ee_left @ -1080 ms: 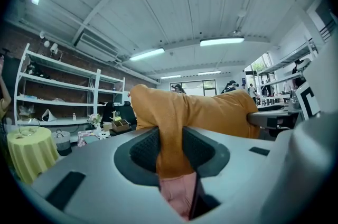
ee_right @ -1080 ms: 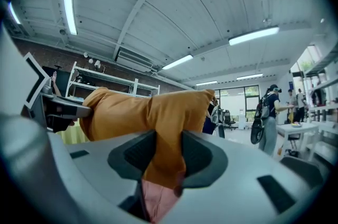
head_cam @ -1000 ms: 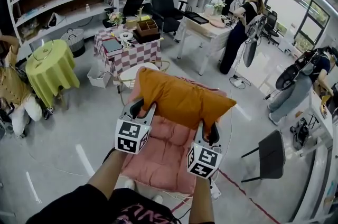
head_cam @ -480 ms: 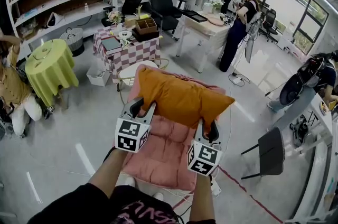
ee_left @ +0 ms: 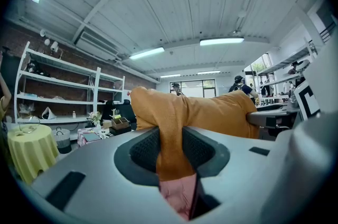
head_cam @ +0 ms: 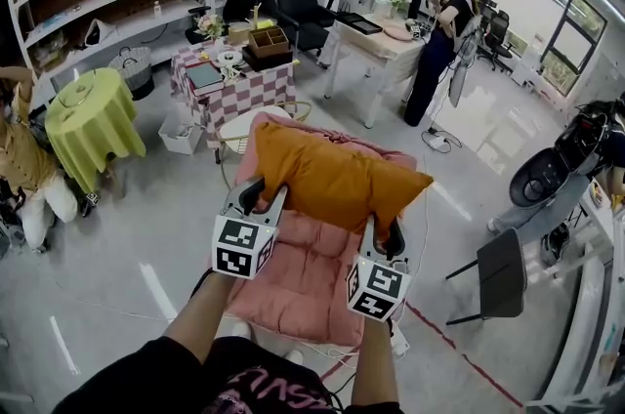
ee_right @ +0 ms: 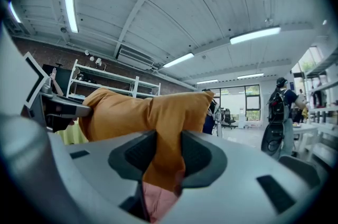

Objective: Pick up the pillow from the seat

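Note:
An orange pillow (head_cam: 332, 178) hangs in the air above the pink cushioned seat (head_cam: 298, 280), held level by both grippers. My left gripper (head_cam: 262, 202) is shut on the pillow's near left edge; in the left gripper view the orange fabric (ee_left: 170, 128) is pinched between the dark pads. My right gripper (head_cam: 383, 236) is shut on the near right edge, and the right gripper view shows the same pillow (ee_right: 158, 117) squeezed between its pads. The pink seat shows below the pillow between the jaws.
A checkered table (head_cam: 234, 95) with boxes and a small round stand (head_cam: 244, 134) are beyond the seat. A green-draped round table (head_cam: 88, 124) is at left, a dark chair (head_cam: 500, 275) at right. People stand by a white desk (head_cam: 386, 46) at the back.
The view has shifted slightly. The pillow and both grippers stay in the same place over the seat.

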`<move>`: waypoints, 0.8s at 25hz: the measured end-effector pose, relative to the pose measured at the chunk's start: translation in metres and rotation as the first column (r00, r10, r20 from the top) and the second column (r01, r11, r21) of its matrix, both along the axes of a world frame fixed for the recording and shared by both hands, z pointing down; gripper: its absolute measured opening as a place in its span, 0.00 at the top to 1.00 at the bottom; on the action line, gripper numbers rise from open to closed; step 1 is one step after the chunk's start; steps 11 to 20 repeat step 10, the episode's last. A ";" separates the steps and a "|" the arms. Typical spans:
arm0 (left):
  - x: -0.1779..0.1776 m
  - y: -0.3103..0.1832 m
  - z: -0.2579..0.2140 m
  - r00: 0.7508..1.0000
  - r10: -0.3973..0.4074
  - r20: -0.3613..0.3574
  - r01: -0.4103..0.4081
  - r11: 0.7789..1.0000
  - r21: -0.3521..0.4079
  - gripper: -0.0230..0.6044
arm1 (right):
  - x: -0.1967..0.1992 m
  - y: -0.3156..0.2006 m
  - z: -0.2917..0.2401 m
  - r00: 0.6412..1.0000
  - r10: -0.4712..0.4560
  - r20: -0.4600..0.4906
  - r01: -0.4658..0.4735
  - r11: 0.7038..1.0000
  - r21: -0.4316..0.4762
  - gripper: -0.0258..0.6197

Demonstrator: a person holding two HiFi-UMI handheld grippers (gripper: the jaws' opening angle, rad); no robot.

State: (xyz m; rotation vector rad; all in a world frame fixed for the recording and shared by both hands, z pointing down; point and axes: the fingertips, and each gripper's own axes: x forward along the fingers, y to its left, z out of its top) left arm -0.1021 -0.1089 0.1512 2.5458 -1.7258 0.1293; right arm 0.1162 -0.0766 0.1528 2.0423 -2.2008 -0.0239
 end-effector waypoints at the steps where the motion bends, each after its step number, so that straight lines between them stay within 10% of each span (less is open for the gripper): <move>1: 0.000 0.000 0.001 1.000 0.000 -0.001 0.000 1.000 -0.001 0.75 | 0.000 0.000 0.000 1.000 0.000 -0.001 0.000 1.000 0.000 0.72; 20: 0.002 -0.001 0.001 1.000 0.004 -0.001 -0.004 1.000 -0.004 0.75 | 0.003 -0.001 -0.001 1.000 0.007 -0.003 -0.007 1.000 -0.007 0.72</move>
